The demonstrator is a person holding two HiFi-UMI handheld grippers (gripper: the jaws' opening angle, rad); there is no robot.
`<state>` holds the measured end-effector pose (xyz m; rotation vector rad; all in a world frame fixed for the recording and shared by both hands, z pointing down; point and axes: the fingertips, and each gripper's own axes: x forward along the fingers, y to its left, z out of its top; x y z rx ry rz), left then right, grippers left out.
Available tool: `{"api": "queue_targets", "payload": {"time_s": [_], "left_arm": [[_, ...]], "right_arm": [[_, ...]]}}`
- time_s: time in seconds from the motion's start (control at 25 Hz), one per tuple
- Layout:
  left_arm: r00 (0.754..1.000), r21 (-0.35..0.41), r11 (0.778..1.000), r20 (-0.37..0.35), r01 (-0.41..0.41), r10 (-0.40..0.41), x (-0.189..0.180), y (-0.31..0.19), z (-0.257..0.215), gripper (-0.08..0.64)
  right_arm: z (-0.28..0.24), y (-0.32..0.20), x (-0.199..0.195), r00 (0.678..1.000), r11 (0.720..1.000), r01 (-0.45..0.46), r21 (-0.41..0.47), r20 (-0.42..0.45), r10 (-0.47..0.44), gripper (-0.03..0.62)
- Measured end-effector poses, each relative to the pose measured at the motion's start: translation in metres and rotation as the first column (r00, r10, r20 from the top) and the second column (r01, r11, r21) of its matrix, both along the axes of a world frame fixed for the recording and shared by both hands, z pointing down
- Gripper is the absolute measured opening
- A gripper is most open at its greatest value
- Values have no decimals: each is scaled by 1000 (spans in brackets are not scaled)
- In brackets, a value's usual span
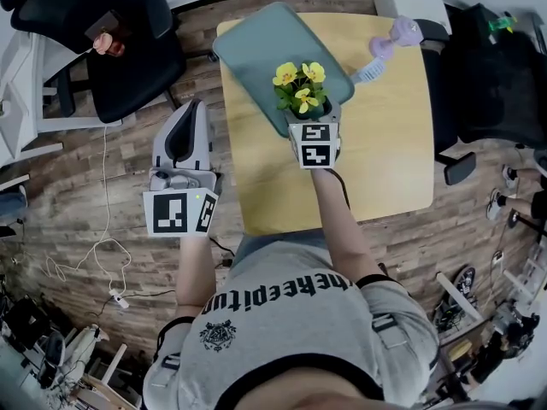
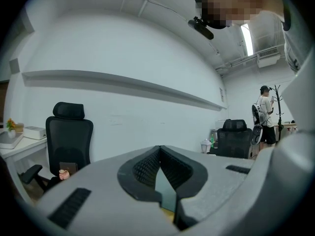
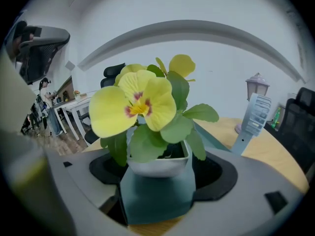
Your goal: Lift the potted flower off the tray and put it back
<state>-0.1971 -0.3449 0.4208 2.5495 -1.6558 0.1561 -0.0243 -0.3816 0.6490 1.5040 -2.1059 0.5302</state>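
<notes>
Potted flower (image 1: 301, 88) stands on the near corner of the tray (image 1: 256, 41), between the spread jaws of the right gripper (image 3: 158, 178); the left gripper (image 1: 182, 135) hangs closed and empty off the table (image 1: 385, 143). Light by the look of it, its glossy pot (image 3: 156, 165) likely slips; grip the stiff walls, below the fragile petals (image 3: 133, 102).

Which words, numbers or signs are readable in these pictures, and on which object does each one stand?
"thekeepitu": grey shirt, print bent by folds, further letters lost.
Round emblem on the shirt: too small to read.
Left marker cube, right marker cube: black-and-white patterns only, no letters.
</notes>
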Motion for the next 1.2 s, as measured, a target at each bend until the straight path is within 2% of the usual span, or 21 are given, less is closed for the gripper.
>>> {"api": "queue_targets", "payload": {"time_s": [0.24,0.32,0.56,0.88,1.2], "left_arm": [[1000,-10,1000,3,9,-9,-6,1,6,3],[1000,-11,1000,4,10,-10,-7,3,6,3],[1000,-2,1000,-3,4,-4,-6,3,4,3],[1000,32,999,-18,-17,18,12,16,-11,3],[999,98,995,-40,-3,7,29,37,-39,3]], "right_arm": [[4,-11,-3,999,1000,4,23,-32,-4,370],[2,-10,-4,999,999,17,35,-37,-15,341],[-18,-6,-8,999,996,47,78,16,-49,339],[-68,12,-2,995,985,85,147,35,-91,339],[-128,35,9,990,977,101,187,83,-118,339]]}}
